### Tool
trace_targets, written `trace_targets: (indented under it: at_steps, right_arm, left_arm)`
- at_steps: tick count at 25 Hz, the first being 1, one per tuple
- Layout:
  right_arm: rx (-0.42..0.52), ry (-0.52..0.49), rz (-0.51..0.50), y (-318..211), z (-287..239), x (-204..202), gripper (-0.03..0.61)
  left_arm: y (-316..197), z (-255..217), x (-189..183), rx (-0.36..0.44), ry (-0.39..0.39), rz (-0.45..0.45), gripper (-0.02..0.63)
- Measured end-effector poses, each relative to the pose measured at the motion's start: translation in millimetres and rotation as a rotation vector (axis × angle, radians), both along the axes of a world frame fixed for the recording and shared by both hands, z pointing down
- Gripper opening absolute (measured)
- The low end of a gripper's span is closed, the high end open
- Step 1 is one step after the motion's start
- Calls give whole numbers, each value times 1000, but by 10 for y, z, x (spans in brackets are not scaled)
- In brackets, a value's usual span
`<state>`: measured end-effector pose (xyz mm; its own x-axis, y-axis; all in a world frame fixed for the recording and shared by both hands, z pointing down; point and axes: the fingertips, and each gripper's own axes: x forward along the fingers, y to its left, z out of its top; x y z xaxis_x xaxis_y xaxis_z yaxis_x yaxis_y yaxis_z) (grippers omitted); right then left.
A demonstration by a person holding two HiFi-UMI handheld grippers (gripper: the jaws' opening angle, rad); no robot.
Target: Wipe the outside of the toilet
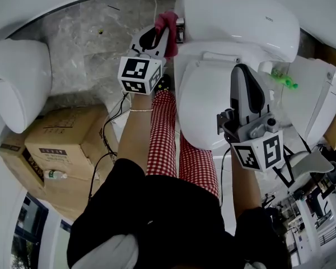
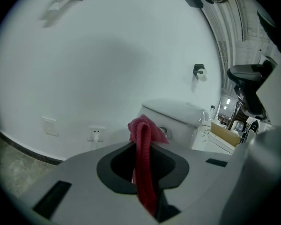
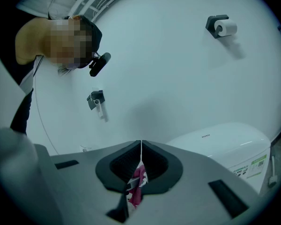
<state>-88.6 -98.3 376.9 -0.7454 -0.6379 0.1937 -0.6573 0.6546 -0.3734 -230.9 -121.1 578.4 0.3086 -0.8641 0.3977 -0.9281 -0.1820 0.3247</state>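
The white toilet (image 1: 213, 94) has its lid down, with the tank (image 1: 241, 13) behind it. My left gripper (image 1: 161, 33) is shut on a pink-red cloth (image 1: 169, 22), held at the left side of the tank near the flush button. In the left gripper view the cloth (image 2: 143, 144) hangs bunched between the jaws, and the tank (image 2: 178, 114) lies just beyond. My right gripper (image 1: 241, 72) hovers over the right part of the lid, shut with nothing in it. Its view shows the jaws meeting in a thin line (image 3: 140, 146) and the tank (image 3: 220, 139) at the lower right.
Cardboard boxes (image 1: 61, 144) sit on the floor at the left, beside another white fixture (image 1: 17, 83). A green spray bottle (image 1: 283, 78) lies right of the toilet by a white unit (image 1: 319, 94). The person's red-checked legs (image 1: 162, 139) stand before the bowl. A paper holder (image 3: 220, 27) hangs on the wall.
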Motion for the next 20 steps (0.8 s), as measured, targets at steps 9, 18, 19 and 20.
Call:
trace_targets:
  at_steps: [9, 18, 19, 20]
  right_arm:
    - [-27, -8, 27, -109, 88, 77, 23]
    - [-37, -10, 12, -127, 171, 5, 23]
    - [-39, -10, 13, -129, 178, 3, 23]
    - [-41, -10, 14, -131, 188, 2, 23]
  left_arm:
    - [-12, 291, 105, -56, 55, -18, 52]
    - [-62, 393, 168, -44, 36, -1, 52]
    - [-68, 405, 165, -44, 34, -1, 52]
    - [-72, 422, 162, -45, 30, -1, 52]
